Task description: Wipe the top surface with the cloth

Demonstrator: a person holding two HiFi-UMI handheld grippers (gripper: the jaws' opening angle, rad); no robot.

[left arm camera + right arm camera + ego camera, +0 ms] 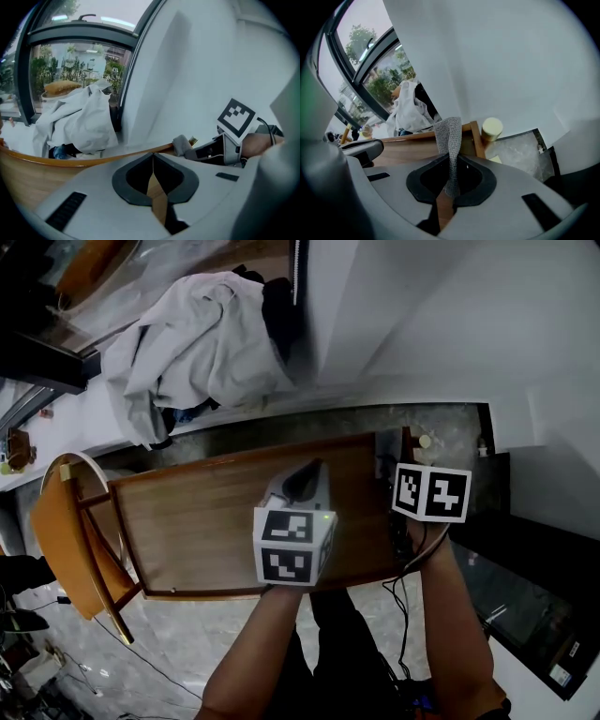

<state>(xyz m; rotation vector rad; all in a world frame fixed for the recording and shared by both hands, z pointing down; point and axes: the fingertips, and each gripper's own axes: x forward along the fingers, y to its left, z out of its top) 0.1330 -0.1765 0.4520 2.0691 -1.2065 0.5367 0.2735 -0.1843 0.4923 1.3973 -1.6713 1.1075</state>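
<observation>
The cloth (449, 133) is mid grey with a fine knit-looking weave. The surface (206, 521) is warm brown wood, straight grain. Left gripper (153, 157) and right gripper (451, 161) are both pale grey with black-lined fingers (131, 180), plus white cubes with black square markers. The fabric heap (202, 343) is off-white, the floor (450, 432) is speckled grey stone, and the chair (61, 540) is orangey-brown.

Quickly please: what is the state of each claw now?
Left claw: closed, empty.
Right claw: closed on the grey cloth.
</observation>
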